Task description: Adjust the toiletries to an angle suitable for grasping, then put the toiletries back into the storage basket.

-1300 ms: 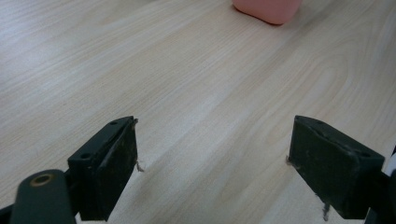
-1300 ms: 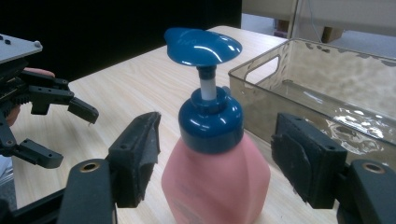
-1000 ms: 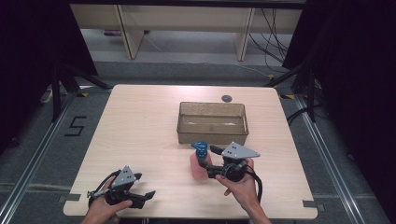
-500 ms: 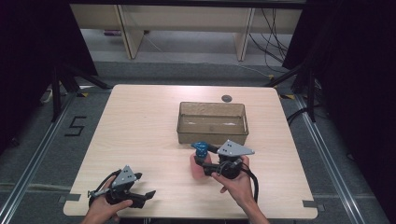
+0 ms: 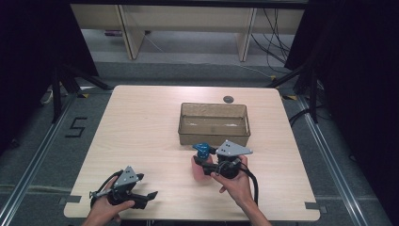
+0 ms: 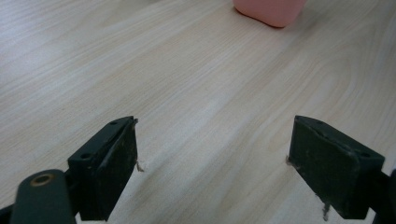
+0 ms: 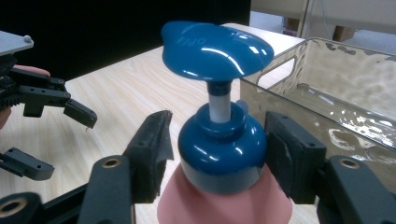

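Pink and standing upright on the wooden table [image 5: 141, 122], the pump bottle [image 5: 201, 165] sits just in front of the clear plastic bin [image 5: 214, 123], on the person's side of it and near the bin's front wall. Its blue pump head [image 7: 215, 46] tops a blue collar [image 7: 219, 151]. The right gripper [image 5: 207, 162] reaches in from the right of the bottle, level with that collar; its 2 jaws have just been closing with the collar between them. In the right gripper view the right-hand pad lies against the collar, while a thin gap shows at the left-hand pad, so the grip is not yet clamped. The left gripper [image 5: 149, 197] rests low over the table, well to the left of the bin and nearer the table's front edge, its 2 jaws spread wide with bare wood between them.
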The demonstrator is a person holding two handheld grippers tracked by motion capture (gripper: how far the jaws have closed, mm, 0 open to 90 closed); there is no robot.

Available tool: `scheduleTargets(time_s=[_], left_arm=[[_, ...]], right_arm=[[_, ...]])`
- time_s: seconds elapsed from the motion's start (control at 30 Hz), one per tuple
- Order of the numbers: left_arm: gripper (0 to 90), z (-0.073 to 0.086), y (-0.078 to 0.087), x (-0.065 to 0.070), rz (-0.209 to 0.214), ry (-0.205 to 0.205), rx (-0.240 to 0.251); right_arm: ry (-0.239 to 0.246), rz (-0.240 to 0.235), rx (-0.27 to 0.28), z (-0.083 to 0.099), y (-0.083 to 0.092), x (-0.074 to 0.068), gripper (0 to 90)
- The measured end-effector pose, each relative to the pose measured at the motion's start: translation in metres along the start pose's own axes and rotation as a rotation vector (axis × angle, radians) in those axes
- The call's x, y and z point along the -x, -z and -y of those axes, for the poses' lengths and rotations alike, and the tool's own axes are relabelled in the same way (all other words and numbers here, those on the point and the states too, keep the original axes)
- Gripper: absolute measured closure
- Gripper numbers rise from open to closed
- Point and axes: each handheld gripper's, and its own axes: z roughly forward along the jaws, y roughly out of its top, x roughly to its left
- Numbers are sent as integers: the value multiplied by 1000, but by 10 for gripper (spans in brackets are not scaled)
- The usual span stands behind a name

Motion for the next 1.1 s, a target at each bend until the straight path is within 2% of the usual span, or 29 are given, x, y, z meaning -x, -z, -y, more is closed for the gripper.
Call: scheduleTargets(time_s=[0.17,0.2,0.33,0.37,0.47,0.5,0.53,0.57,0.6,0.63,0.73,0.77,0.8,0.83,0.87,0.9,0.97,1.0,1.03,1.1], left_arm=[[149,1,0,1,10,12,8],[149,1,0,2,8,15,12],[149,0,2,1,20,0,-4],[149,0,2,0,20,3,-4],[150,1,1,1,20,14,9],[149,1,0,2,12,23,24],[150,0,2,1,20,0,-3],[150,0,2,1,20,0,-3],[150,1,0,3,20,15,19],[150,1,0,3,17,13,24],[149,0,1,3,21,7,19],[150,0,1,2,13,-12,5],[150,0,1,3,18,-3,14],[150,0,0,4,24,6,30],[150,1,-1,4,26,11,35],[150,1,1,4,29,-2,15],[150,2,2,3,20,-8,5],[150,2,2,3,20,-8,5],[150,2,2,3,25,14,18],[150,2,2,4,15,21,35]], right_arm=[[-7,-9,13,1,-3,2,474],[4,7,9,1,-3,3,483],[-22,-3,12,1,-3,1,504],[-2,7,11,1,-3,1,509],[0,0,17,1,-3,1,520],[26,40,26,0,-3,-2,527],[16,27,15,0,-3,-3,528],[24,45,18,0,-3,-3,529],[24,45,18,0,-3,-3,529],[24,53,22,0,-3,-5,530],[32,71,11,-1,-2,-7,531],[18,60,14,-2,-2,-7,531],[33,64,23,-3,-2,-7,532],[4,63,16,-4,0,-8,532],[21,59,30,-5,0,-7,532],[25,58,38,-7,1,-7,532],[13,49,42,-11,5,-8,532],[31,63,48,-13,6,-7,532],[31,67,50,-14,8,-7,532],[22,63,48,-18,10,-6,532]])
